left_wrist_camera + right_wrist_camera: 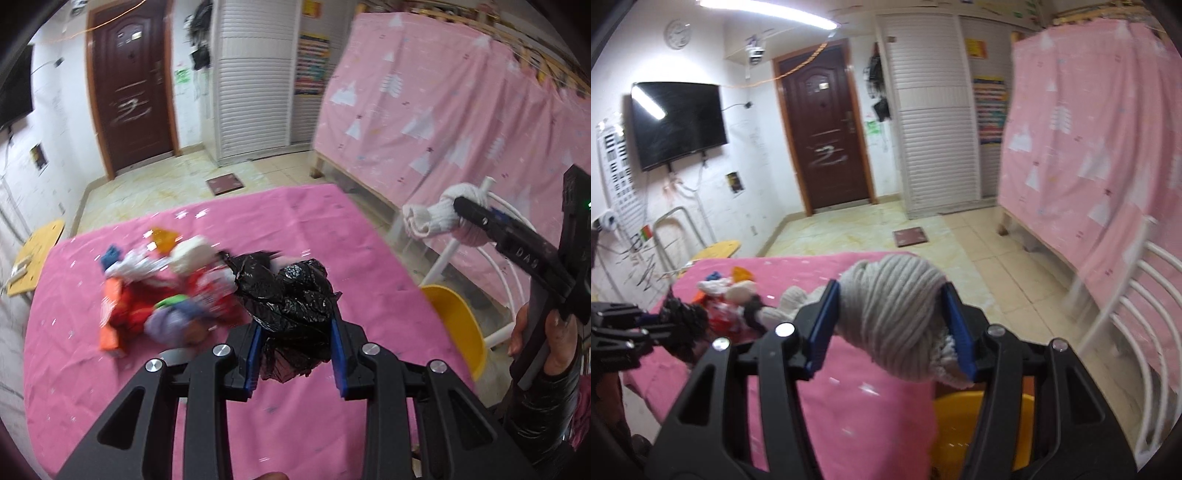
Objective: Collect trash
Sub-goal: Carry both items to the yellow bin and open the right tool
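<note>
My left gripper (295,350) is shut on a crumpled black plastic bag (291,295) and holds it above the pink table (314,417). My right gripper (890,332) is shut on a balled-up grey-white sock (897,314), held above the table's right edge and a yellow bin (956,424). In the left wrist view the right gripper (454,210) holds the sock (439,218) over the yellow bin (458,325). A pile of trash (159,291) with red wrappers, an orange box and a purple wad lies on the table's far left. The left gripper with the bag (683,321) shows in the right wrist view.
A white metal chair (1137,317) stands right of the bin. A bed frame draped in pink cloth (461,122) fills the right side. A brown door (823,140), white louvred wardrobe (931,118) and wall TV (677,122) are at the back. A wooden folding chair (33,254) stands left of the table.
</note>
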The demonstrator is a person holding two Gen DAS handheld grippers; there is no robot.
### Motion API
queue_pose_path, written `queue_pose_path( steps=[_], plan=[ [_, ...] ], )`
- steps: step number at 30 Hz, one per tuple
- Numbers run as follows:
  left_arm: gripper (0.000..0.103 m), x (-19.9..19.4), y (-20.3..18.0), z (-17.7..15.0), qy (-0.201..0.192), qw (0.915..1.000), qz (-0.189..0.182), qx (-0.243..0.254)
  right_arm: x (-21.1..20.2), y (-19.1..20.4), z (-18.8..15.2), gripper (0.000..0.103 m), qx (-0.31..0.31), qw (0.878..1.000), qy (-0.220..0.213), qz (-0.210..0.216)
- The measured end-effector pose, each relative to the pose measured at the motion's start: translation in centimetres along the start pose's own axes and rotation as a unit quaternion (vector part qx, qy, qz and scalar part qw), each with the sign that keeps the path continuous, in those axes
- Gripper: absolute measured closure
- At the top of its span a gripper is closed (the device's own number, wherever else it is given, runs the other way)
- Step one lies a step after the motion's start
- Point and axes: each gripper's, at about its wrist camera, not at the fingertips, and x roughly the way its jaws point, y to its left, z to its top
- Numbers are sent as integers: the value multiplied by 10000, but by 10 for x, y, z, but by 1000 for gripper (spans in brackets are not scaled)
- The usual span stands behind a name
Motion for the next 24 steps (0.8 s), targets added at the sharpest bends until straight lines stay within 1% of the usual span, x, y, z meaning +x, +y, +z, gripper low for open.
queue_pose_path(
  steps=[2,7,11,17,19,24],
  plan=[
    [80,1,-18,5,-15,9998,-95,157,-8,-19,-8,49,111,9998,30,-159],
    [80,8,-58,13,-5,9984,-293,484,-20,-53,-23,49,291,9986,103,-426],
    [80,17,-88,21,16,9974,-451,560,-23,-71,-36,47,337,9973,280,-590],
    [80,31,-129,31,120,9933,-949,645,-18,-87,-60,45,456,9948,619,-663],
    [80,37,-145,32,153,9911,-1124,692,-17,-90,-65,45,515,9946,640,-634],
    [80,51,-173,30,313,9861,-1421,806,-24,-102,-69,43,645,9940,564,-674]
  ],
)
